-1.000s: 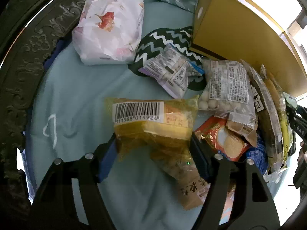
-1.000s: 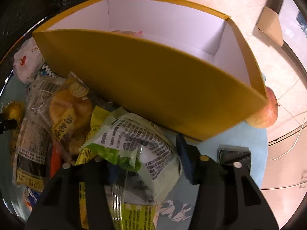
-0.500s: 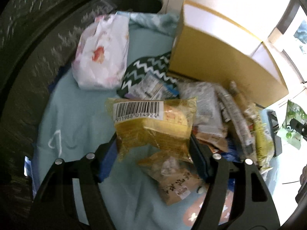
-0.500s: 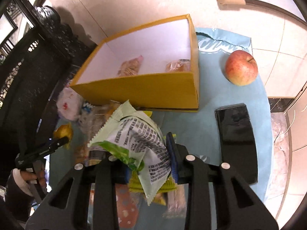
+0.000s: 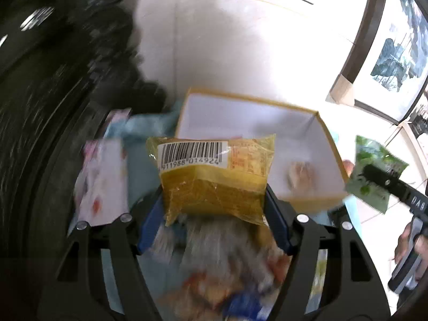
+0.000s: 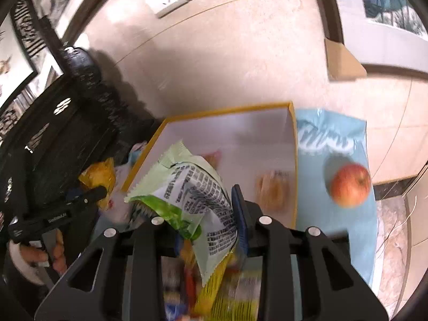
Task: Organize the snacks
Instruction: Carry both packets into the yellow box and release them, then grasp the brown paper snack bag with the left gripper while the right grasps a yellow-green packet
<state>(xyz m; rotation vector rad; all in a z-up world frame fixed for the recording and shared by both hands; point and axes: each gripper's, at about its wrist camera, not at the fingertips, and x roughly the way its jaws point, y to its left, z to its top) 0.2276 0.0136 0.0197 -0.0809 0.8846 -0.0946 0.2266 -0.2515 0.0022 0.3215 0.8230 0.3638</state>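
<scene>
Blue pads (image 5: 151, 222) of my left gripper (image 5: 214, 214) pinch the lower half of a translucent yellow plastic snack packet with a white barcode label (image 5: 216, 176), held clear of the pile and in front of the open yellow cardboard box with a white inside (image 5: 256, 117). My right gripper (image 6: 206, 222) is clamped the same way on a pale green and white crinkled foil snack bag with black print (image 6: 192, 184), raised just before the box's near rim (image 6: 295, 160). Both packets look light, soft and crackly, likely to slip or buckle, so I judge that a hold across the filled middle, not the flat sealed edge, will carry them best. Two small wrapped snacks (image 6: 272, 190) already lie on the box floor near its right wall. Beneath my fingers the heap of mixed snack packets (image 5: 227, 267), blurred, covers the light blue cloth (image 6: 347, 230). A white flowered plastic bag (image 5: 103, 179) sits at the cloth's left edge, and a red apple (image 6: 350, 184) rests on the cloth just right of the box.
</scene>
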